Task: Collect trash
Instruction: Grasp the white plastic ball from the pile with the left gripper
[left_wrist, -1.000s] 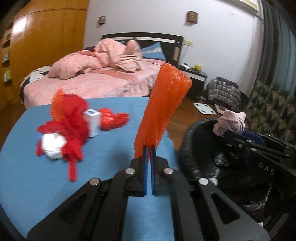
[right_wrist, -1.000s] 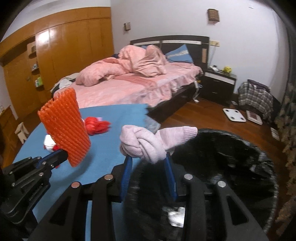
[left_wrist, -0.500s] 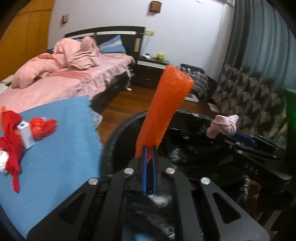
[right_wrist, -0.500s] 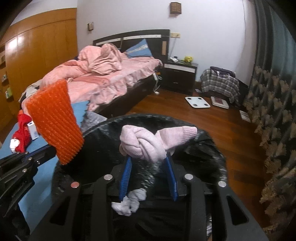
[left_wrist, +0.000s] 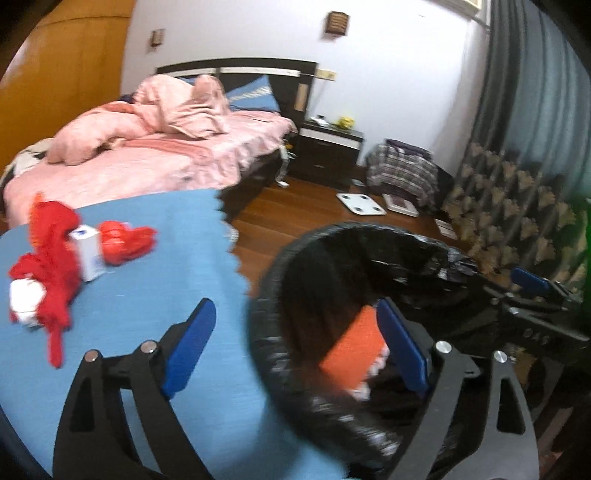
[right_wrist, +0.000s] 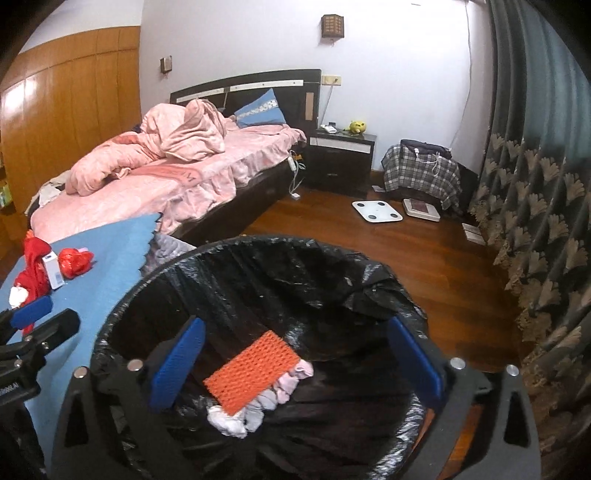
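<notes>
Both drops made, tools empty

My left tool (left_wrist: 295, 345) and right tool (right_wrist: 293, 360) have just sprung wide open; orange mesh (right_wrist: 253, 371) lies in the bin (right_wrist: 258, 247). Swinging back carelessly could snag its liner.

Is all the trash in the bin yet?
Not yet. The orange mesh and pink sock lie in the black bin. Both grippers, left and right, just opened and are empty. Red scraps and a small box remain on the blue table.
</notes>
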